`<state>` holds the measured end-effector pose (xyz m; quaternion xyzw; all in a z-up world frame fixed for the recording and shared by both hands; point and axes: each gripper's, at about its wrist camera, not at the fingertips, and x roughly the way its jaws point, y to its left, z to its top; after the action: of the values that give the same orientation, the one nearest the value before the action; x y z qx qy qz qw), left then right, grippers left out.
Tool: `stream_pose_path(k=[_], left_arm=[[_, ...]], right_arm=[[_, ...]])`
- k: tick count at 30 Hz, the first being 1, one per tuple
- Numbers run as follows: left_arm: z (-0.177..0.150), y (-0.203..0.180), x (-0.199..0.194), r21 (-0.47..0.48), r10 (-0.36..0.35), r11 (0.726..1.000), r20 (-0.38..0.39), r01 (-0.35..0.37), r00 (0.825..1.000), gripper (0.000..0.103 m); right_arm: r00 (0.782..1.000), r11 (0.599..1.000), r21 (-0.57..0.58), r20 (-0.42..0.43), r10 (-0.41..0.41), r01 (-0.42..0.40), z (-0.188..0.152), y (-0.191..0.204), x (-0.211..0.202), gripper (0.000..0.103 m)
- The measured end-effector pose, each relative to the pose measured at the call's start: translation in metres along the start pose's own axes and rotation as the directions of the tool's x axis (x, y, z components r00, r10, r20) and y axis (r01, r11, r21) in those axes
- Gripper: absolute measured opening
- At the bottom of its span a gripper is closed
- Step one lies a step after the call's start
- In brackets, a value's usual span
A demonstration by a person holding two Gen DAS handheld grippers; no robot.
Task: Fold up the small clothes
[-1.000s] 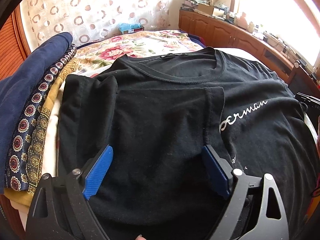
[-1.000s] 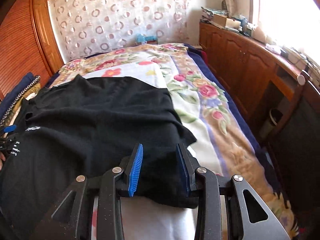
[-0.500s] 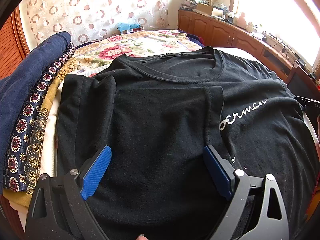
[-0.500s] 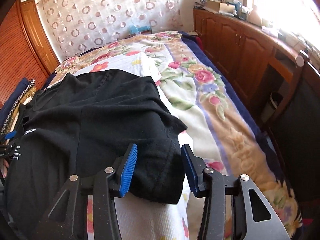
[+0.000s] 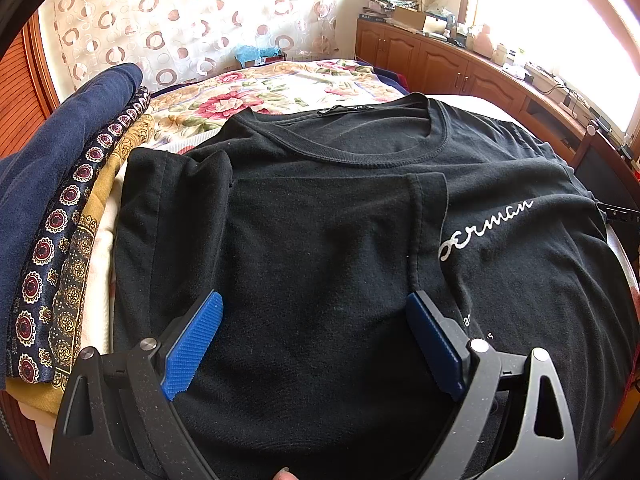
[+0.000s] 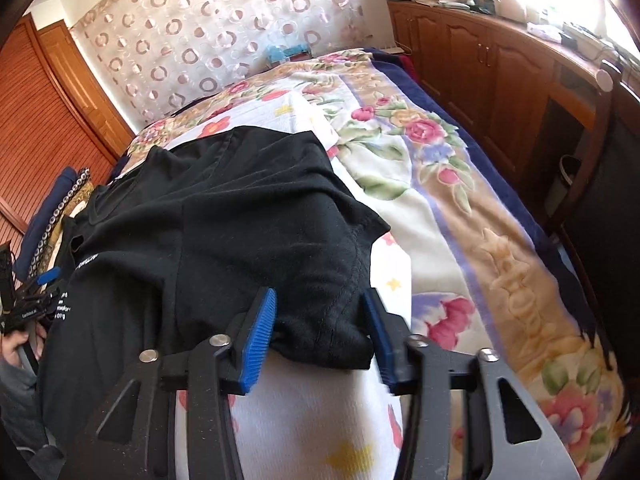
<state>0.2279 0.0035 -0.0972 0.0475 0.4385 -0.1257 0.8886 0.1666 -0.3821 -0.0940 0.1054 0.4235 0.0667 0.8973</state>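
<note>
- Found black T-shirt spread front-up on floral blanket, collar at far end, white script lettering on chest.
- One sleeve seen folded inward across T-shirt's front, its hem lying beside the lettering.
- Left gripper held low over T-shirt's near middle, jaws spread wide, blue pads standing apart on either side of flat cloth; nothing pinched.
- Right gripper positioned at T-shirt's other sleeve, at the edge nearest the wooden cabinets.
- Jaws of right gripper noted as just closing, standing at a moderate gap, bunched sleeve cloth filling the space between the pads.
- Contact on both pads appeared likely; firm pinch could not be confirmed.
- Stack of folded fabrics, navy and patterned, lay just beside T-shirt on the side away from the cabinets.
- White patterned sheet showed under T-shirt's near edge, below right gripper.
</note>
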Motion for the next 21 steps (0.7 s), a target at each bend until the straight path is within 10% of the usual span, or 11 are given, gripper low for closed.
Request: stream_pose_path(k=[5,13,21], left_arm=[[0.0,0.0,0.0,0.0,0.0,1.0,0.0,0.0,1.0,0.093],[0.0,0.0,0.0,0.0,0.0,1.0,0.0,0.0,1.0,0.093],[0.0,0.0,0.0,0.0,0.0,1.0,0.0,0.0,1.0,0.093]], right_arm=[[0.994,0.996,-0.059,0.091,-0.059,0.065,0.003,0.008,-0.014,0.01],[0.977,0.983,-0.185,0.206,0.056,-0.017,0.027,0.052,-0.03,0.008],[0.98,0.933,-0.327,0.076,0.182,-0.148,0.012,0.107,0.008,0.008]])
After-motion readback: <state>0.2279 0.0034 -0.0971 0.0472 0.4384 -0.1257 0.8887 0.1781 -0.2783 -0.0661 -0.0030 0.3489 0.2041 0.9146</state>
